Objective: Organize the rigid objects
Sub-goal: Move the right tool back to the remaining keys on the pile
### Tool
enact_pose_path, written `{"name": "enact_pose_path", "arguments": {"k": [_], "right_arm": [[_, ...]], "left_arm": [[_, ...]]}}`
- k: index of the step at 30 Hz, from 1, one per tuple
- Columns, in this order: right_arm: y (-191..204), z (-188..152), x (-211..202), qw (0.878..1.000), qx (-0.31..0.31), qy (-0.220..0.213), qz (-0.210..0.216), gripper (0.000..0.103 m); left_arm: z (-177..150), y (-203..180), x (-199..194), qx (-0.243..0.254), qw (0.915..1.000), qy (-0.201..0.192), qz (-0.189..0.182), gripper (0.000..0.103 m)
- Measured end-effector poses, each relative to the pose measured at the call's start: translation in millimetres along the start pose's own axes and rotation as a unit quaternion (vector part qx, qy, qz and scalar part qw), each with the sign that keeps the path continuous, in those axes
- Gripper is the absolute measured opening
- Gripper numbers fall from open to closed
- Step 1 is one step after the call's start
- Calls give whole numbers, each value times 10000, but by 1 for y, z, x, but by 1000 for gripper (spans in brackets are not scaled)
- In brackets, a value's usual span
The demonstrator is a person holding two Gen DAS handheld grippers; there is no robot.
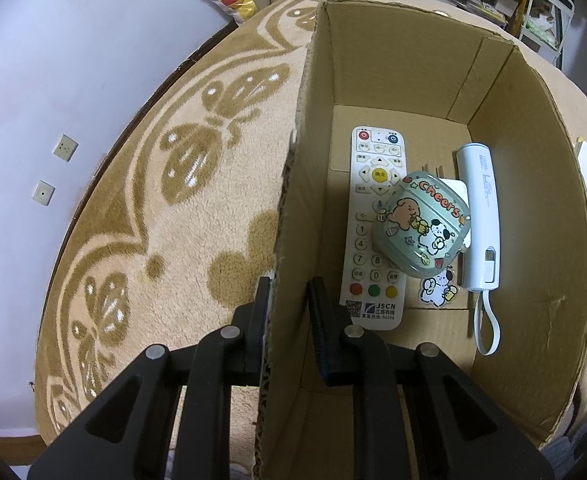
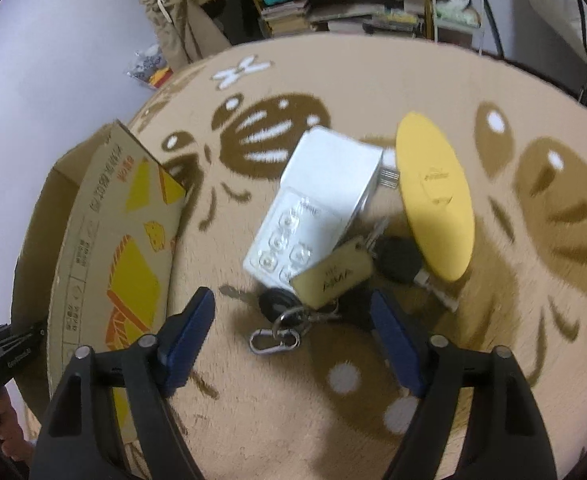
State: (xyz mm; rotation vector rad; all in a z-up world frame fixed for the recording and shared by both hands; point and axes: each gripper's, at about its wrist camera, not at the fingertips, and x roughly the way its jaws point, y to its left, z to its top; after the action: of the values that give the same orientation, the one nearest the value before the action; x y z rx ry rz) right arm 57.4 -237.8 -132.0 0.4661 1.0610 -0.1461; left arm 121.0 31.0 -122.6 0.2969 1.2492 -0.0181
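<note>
The left gripper (image 1: 289,292) was clamped on the left wall of the cardboard box (image 1: 533,208), one finger outside and one inside. Within the box lay a white remote (image 1: 367,240), a cartoon earbud case (image 1: 421,226) resting partly on it, and a white power bank (image 1: 479,220) to the right. The right gripper (image 2: 293,320) hung released over the key bunch (image 2: 313,292) on the patterned rug (image 2: 333,420), with a white blister pack (image 2: 301,232) and yellow oval (image 2: 433,196) beyond.
</note>
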Motion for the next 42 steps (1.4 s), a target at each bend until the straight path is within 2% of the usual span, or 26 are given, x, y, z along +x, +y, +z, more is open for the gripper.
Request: {"name": "enact_pose_path", "arguments": {"k": [3,5,11,12,14,20,22,25,26,28,29,32,42], "right_arm": [[-1,-2,8,9999,41,158,0,74],[-2,-2,12,9998,42,195,-3,67],[3,-4,16,9996,-165,187,-142,64],[4,-4,17,9996,-176,193,-146,58],[5,-5,18,9992,-227,187,-257,53],[12,-10,20,9977,-425,163,-509,51],[16,-11,21,9962,-513,171,-687,46],[16,-12,20,9949,-522,134,-857,34],[14,-12,19,9949,-502,129,-866,28],[13,-11,14,9948,-456,76,-912,7],[12,-11,10,9944,-438,19,-958,5],[12,-9,1,9968,-341,-99,-713,4],[23,6,-23,9971,-313,-609,-342,4]], "left_arm": [[-1,-1,-1,21,10000,-13,29,17],[-1,-2,-2,29,10000,-20,38,17],[-2,-2,-3,47,10000,-25,65,17],[-2,-2,-3,46,10000,-25,66,17],[-2,-2,-3,45,10000,-27,62,17],[-3,-3,-4,65,9999,-44,91,17],[-3,-3,-5,70,9999,-50,98,17],[-3,-3,-5,66,9999,-51,99,18],[-4,-3,-6,59,9999,-59,107,18],[-4,-3,-6,61,9999,-70,130,18],[-4,-4,-7,81,9998,-79,151,18],[-4,-3,-8,67,9998,-83,139,18],[-4,-2,-9,63,9999,-87,133,18]]}}
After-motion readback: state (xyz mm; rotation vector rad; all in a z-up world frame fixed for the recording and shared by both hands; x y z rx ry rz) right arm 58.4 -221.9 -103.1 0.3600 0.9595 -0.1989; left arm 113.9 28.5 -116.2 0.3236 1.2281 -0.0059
